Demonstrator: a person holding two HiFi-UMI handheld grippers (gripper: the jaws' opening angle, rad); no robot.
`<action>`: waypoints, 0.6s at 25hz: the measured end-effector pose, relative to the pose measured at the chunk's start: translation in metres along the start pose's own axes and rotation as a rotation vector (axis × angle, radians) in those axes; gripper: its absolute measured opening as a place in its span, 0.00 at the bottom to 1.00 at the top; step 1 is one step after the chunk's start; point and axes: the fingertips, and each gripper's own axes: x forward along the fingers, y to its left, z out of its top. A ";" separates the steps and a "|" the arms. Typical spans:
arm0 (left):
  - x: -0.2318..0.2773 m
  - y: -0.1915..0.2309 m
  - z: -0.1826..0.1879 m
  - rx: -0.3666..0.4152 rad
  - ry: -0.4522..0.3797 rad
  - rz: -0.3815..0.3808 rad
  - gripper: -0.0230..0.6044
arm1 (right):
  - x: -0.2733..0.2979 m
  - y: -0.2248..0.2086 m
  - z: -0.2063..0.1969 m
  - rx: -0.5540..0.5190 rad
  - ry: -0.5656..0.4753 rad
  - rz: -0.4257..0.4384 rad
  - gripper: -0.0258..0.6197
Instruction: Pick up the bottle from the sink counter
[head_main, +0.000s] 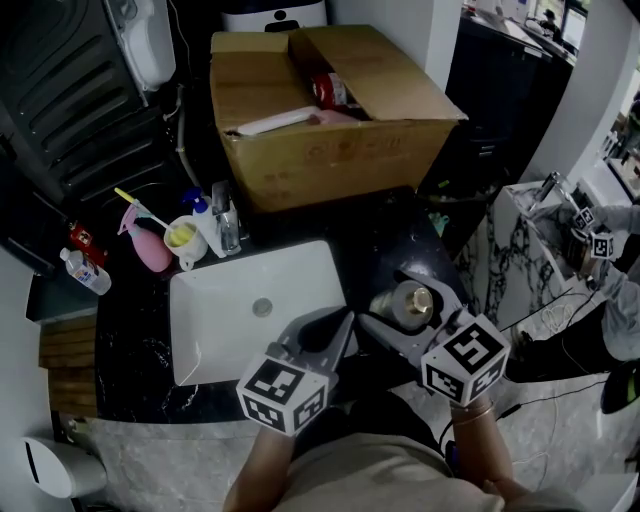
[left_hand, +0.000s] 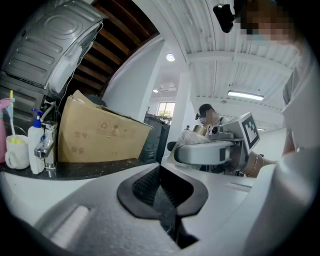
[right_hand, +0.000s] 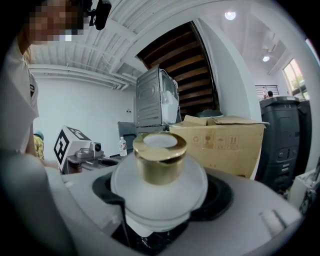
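Held upright between jaws of right gripper (head_main: 400, 312): gold-capped bottle (right_hand: 159, 159), neck up. Just beside, left gripper (left_hand: 162, 192) closed, empty. Probably needs only lifting straight up.

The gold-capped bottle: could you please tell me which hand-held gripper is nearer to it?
Right. The right hand-held gripper is closed on the bottle, which sits between its jaws. The left hand-held gripper is shut and empty, beside the bottle on its left, not touching it.

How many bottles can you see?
4: a gold-capped bottle in the right gripper, a pink spray bottle and a white pump bottle behind the sink, a clear bottle further left. The cardboard box may hide more.
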 end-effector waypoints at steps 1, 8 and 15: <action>0.000 0.000 0.000 0.000 -0.001 0.000 0.05 | 0.000 0.000 0.000 0.000 0.001 -0.002 0.57; -0.001 0.002 -0.002 -0.001 -0.002 0.000 0.05 | 0.003 0.002 -0.001 0.022 -0.012 0.008 0.57; -0.001 0.004 -0.002 -0.005 -0.003 0.004 0.05 | 0.005 0.002 -0.001 0.045 -0.023 0.016 0.57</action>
